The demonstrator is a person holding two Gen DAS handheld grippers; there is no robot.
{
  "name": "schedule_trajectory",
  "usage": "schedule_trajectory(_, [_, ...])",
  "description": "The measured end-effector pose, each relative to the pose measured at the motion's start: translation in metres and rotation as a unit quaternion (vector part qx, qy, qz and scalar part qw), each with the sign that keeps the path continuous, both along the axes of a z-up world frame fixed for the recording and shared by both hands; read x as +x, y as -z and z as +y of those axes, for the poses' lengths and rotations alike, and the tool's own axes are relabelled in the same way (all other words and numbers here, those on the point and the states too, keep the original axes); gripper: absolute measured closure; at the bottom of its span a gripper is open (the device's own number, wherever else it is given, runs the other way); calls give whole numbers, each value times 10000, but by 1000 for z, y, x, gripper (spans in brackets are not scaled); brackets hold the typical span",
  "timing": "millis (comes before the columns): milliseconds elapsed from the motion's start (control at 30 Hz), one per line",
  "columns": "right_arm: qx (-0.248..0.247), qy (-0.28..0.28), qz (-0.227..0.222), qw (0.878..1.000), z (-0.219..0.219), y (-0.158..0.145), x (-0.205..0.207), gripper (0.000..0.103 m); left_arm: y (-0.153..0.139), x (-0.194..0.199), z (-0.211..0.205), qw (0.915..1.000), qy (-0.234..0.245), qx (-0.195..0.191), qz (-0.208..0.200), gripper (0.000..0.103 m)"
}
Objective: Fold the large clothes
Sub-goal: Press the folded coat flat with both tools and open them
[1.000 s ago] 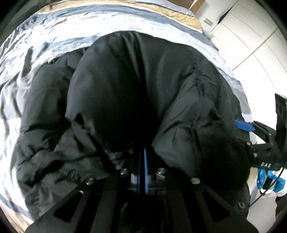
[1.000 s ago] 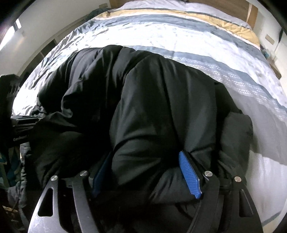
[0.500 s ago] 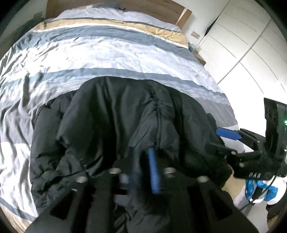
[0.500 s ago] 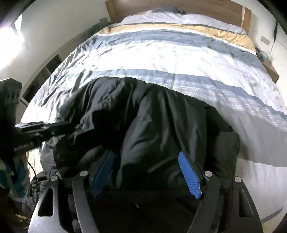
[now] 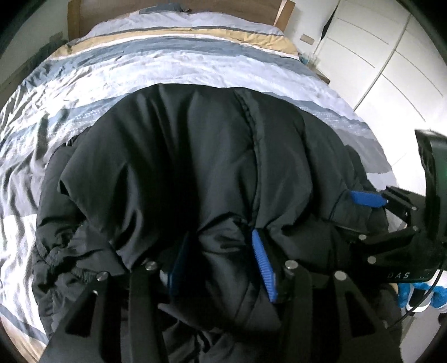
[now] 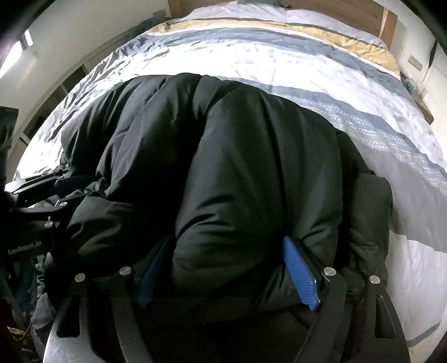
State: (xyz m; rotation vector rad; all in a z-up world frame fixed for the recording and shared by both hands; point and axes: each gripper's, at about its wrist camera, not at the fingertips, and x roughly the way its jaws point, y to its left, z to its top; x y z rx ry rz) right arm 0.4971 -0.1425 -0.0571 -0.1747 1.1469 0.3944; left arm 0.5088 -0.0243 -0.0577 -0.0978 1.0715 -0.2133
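Note:
A large black padded jacket [image 5: 195, 167] lies bunched and folded over on the bed; it also fills the right wrist view [image 6: 237, 167]. My left gripper [image 5: 220, 251] is open, with its blue pads [image 5: 262, 265] on either side of a jacket fold near the near edge. My right gripper [image 6: 229, 259] is open wide, its blue pads [image 6: 300, 273] astride a thick roll of the jacket. The right gripper shows in the left wrist view [image 5: 377, 206] at the jacket's right side. The left gripper shows in the right wrist view [image 6: 44, 187] at the left.
The bed has a striped white, grey, blue and tan cover [image 5: 167, 61] and a wooden headboard [image 5: 285, 11]. White wardrobe doors [image 5: 391, 55] stand to the right. A wall and shelves [image 6: 69, 81] stand left of the bed.
My left gripper has opened from shut on the jacket to open. Both grippers pulled back and then came down close to the jacket again. The jacket has settled lower on the bed.

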Motion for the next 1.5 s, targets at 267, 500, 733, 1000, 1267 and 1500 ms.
schedule_trajectory(267, [-56, 83, -59, 9999, 1, 3, -5, 23, 1, -10, -2, 9999, -55, 92, -48, 58])
schedule_trajectory(500, [-79, 149, -64, 9998, 0, 1, -11, 23, -2, -21, -4, 9997, -116, 199, -100, 57])
schedule_trajectory(733, [-39, 214, -54, 9997, -6, -4, -26, 23, -9, -32, -9, 9990, -133, 409, -122, 57])
schedule_trajectory(1000, [-7, 308, 14, 9995, -9, -7, -41, 23, -17, -48, -15, 9983, -169, 545, -130, 57])
schedule_trajectory(1267, [90, 471, 222, 9986, -17, -15, -56, 23, -35, -68, -7, 9987, -158, 456, -134, 57])
schedule_trajectory(1500, [-185, 631, 372, 9971, -15, -27, -86, 22, -63, -96, 16, 9989, 34, 457, -131, 57])
